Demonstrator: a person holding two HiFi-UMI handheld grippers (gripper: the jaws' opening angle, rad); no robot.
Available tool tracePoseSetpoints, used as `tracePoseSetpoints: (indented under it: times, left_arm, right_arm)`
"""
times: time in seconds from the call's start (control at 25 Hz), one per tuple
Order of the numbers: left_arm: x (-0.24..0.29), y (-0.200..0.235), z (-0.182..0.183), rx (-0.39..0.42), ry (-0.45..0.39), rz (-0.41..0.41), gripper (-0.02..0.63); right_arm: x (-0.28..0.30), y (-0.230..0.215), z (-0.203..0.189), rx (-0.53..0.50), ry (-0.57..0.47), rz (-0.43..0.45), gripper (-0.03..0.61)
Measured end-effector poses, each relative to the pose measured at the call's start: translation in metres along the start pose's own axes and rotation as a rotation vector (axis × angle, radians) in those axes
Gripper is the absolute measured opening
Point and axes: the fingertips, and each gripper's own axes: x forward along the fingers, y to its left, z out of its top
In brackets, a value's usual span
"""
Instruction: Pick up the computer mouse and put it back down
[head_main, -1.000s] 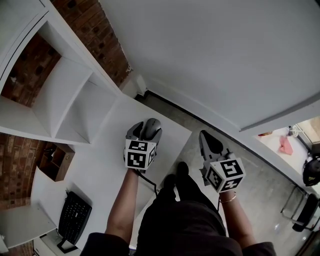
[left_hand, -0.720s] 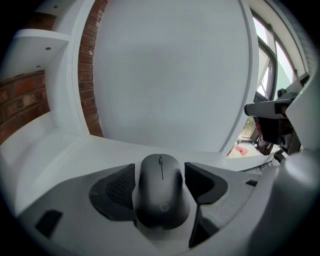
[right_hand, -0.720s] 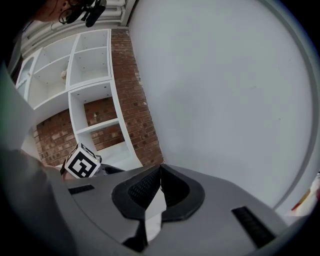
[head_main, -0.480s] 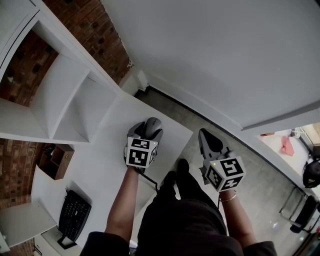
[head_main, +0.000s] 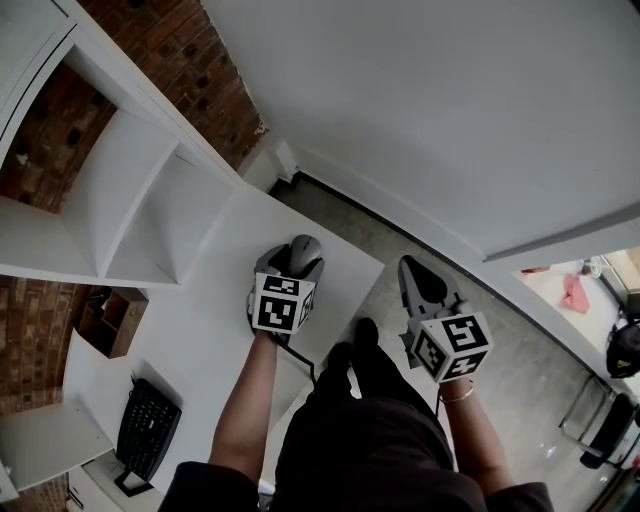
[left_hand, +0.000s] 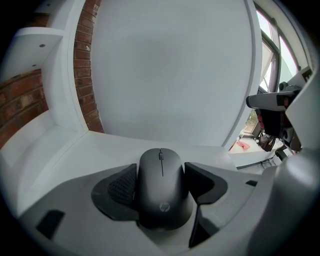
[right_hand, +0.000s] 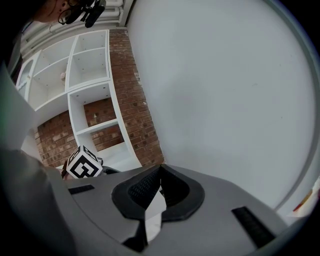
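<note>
A black computer mouse (left_hand: 162, 195) with a scroll wheel sits between the two padded jaws of my left gripper (left_hand: 161, 169), which is shut on its sides. In the head view the mouse (head_main: 305, 249) pokes out ahead of the left gripper (head_main: 290, 264), over the far corner of the white desk (head_main: 200, 330). I cannot tell whether the mouse rests on the desk or hangs just above it. My right gripper (head_main: 413, 275) is held off the desk's right edge, above the floor. Its jaws meet at the tips with nothing between them (right_hand: 160, 170).
A black keyboard (head_main: 150, 432) lies at the near left of the desk. White shelving (head_main: 130, 200) against a brick wall stands to the left, with a small wooden box (head_main: 112, 322) beside it. Grey floor (head_main: 480, 330) runs to the right of the desk.
Almost nothing: the left gripper stays shut on the mouse over the desk's far corner, and the right gripper holds its place.
</note>
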Motion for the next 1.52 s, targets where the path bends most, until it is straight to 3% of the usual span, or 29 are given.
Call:
tracePoseSetpoints:
  times: [0.68,1.04,1.52]
  left_arm:
    - [-0.019,0.006,0.019,-0.039,-0.042,0.088,0.295]
    - [-0.054,0.037,0.019,-0.167,-0.093,0.211,0.295]
    - [-0.133,0.085,-0.038,-0.364,-0.120,0.429,0.295]
  right_arm:
    - [0.005,0.001,0.013,-0.031,-0.001,0.077,0.003]
    - [0.028,0.025,0.023,-0.077,-0.001,0.196,0.003]
    - [0.058,0.105,0.018,-0.169,0.061,0.445,0.004]
